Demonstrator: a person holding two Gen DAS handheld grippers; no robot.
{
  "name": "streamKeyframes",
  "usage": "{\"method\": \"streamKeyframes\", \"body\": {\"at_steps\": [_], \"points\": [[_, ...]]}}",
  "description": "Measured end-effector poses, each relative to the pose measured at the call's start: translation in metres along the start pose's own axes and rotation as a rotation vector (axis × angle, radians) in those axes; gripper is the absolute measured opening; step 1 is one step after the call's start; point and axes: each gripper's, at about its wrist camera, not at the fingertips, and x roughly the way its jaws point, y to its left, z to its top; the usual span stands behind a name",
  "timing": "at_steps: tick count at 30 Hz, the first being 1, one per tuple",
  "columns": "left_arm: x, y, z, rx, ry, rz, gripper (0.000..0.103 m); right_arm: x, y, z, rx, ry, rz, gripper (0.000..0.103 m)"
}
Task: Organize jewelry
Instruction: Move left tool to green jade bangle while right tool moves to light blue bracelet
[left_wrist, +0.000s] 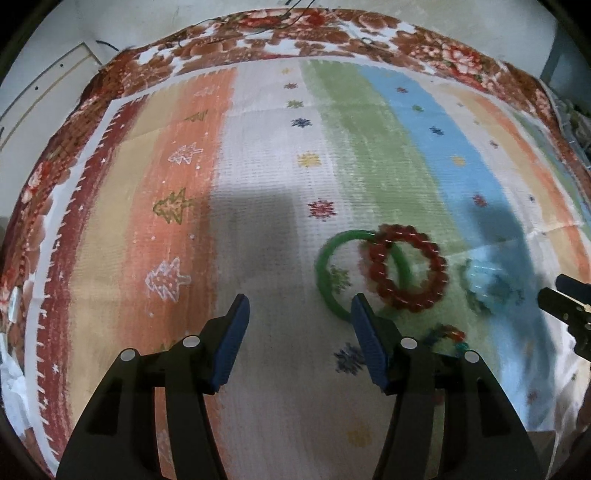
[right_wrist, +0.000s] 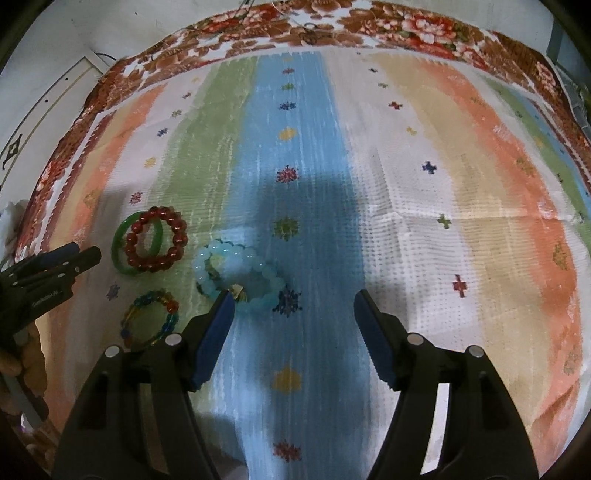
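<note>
Several bracelets lie on a striped cloth (left_wrist: 258, 221). A red bead bracelet (left_wrist: 408, 269) overlaps a green bangle (left_wrist: 321, 273); both also show in the right wrist view, the red one (right_wrist: 155, 240) on the bangle (right_wrist: 120, 240). A pale blue bead bracelet (right_wrist: 240, 277) lies just ahead of my right gripper's left fingertip and looks blurred in the left wrist view (left_wrist: 484, 284). A multicoloured bead bracelet (right_wrist: 149, 319) lies near it, partly hidden behind my left gripper's finger (left_wrist: 448, 334). My left gripper (left_wrist: 299, 306) is open and empty. My right gripper (right_wrist: 293, 302) is open and empty.
The striped cloth (right_wrist: 406, 184) lies over a floral blanket (right_wrist: 369, 22) whose edge runs along the far side. A white wall (left_wrist: 44, 55) stands beyond. The other gripper shows at each view's edge, right one (left_wrist: 569, 302), left one (right_wrist: 44, 273).
</note>
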Motion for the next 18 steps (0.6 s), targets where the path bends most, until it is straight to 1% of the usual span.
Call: {"method": "streamKeyframes", "body": {"at_steps": [13,18], "points": [[0.032,-0.002,0.011,0.017,0.054,-0.010,0.058,0.033,-0.006,0.013,0.009,0.058,-0.020,0.067],[0.039,-0.002,0.013,0.022,0.057,-0.007,0.062,0.041,-0.007,0.017,0.000,0.064,-0.034,0.068]]}}
